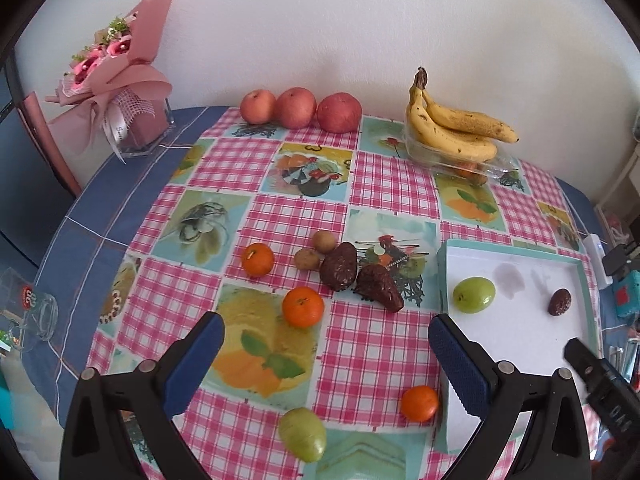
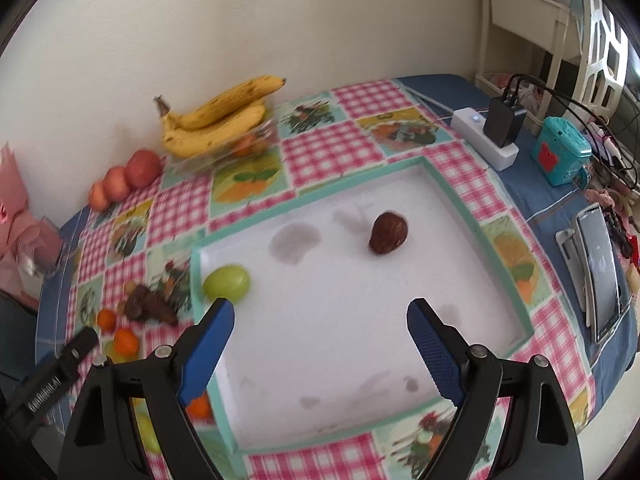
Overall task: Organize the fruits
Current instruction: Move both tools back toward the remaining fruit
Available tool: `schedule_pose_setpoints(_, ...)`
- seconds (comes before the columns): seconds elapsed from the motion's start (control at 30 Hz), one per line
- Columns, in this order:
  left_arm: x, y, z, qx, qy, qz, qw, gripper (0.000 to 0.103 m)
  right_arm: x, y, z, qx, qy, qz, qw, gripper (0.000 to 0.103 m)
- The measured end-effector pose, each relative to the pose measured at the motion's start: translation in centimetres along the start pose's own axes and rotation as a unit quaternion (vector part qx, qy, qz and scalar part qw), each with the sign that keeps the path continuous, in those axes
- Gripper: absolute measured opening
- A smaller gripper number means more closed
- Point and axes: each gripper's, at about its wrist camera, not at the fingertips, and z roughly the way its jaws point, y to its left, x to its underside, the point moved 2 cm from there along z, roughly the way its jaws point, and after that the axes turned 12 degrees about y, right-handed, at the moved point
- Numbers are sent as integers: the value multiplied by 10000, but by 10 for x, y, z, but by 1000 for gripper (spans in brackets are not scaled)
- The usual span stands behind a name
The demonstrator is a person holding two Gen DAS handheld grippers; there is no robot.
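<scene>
Hovering both tools over the checked tablecloth [image 1: 384, 184], I have the left gripper [image 1: 326, 344] spread wide and empty above the loose fruit, and the right gripper [image 2: 320, 328] likewise released and empty over the white tray [image 2: 532, 332].

So far the tray holds only 2 pieces: a green fruit [image 2: 227, 282] close to its left rim and a dark brown fruit [image 2: 388, 233] further in, well apart from each other.

Still out on the cloth I count 3 oranges, the nearest one [image 1: 419, 403] just beside the tray's left wall, another [image 1: 303, 306] almost between my left fingers, and a far one [image 1: 258, 259]. A second green fruit [image 1: 303, 433] lies at the near edge, 2 dark brown fruits [image 1: 360, 280] touch each other in the middle, and 2 small tan ones [image 1: 316, 250] sit beside them. By my reading the sorting is barely begun.

Round fruit is my main worry: a pinch off centre could squirt an orange sideways, and the near green one could roll off the table edge. Dropping anything from height into the tray may send the pieces there rolling. Reaching for the nearest orange, my left fingers could also catch the tray wall and shove it. The right view is a little blurred, so I would steady before committing.
</scene>
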Motion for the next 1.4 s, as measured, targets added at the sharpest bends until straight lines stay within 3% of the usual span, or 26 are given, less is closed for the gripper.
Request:
schedule_pose_setpoints(0.23,12,13,-12,128,-34,121,9998,103,25,23,-5,-66,61,-358,9993,89)
schedule_pose_setpoints(0.4,18,28,-23,280,-147,53,9995,103,42,42,-14,-143,3,-650,9978,89)
schedule_pose_setpoints(0.63,28,49,-21,381,-6,-208,9991,103,65,70,-20,-442,93,-1081,9931,89)
schedule_pose_setpoints(0.93,48,50,-1,405,377,-215,9982,103,81,77,-14,-538,206,-1116,9921,89)
schedule_pose_setpoints(1.27,64,54,41,486,1182,-543,9903,102,89,73,-2,-656,471,-1039,9913,89)
schedule_pose_setpoints(1.33,67,54,48,620,1322,-581,9876,99,89,72,3,-601,538,-1017,9915,89)
schedule_pose_setpoints(1.4,69,52,54,716,1440,-597,9852,89,89,70,8,-528,620,-989,9918,89)
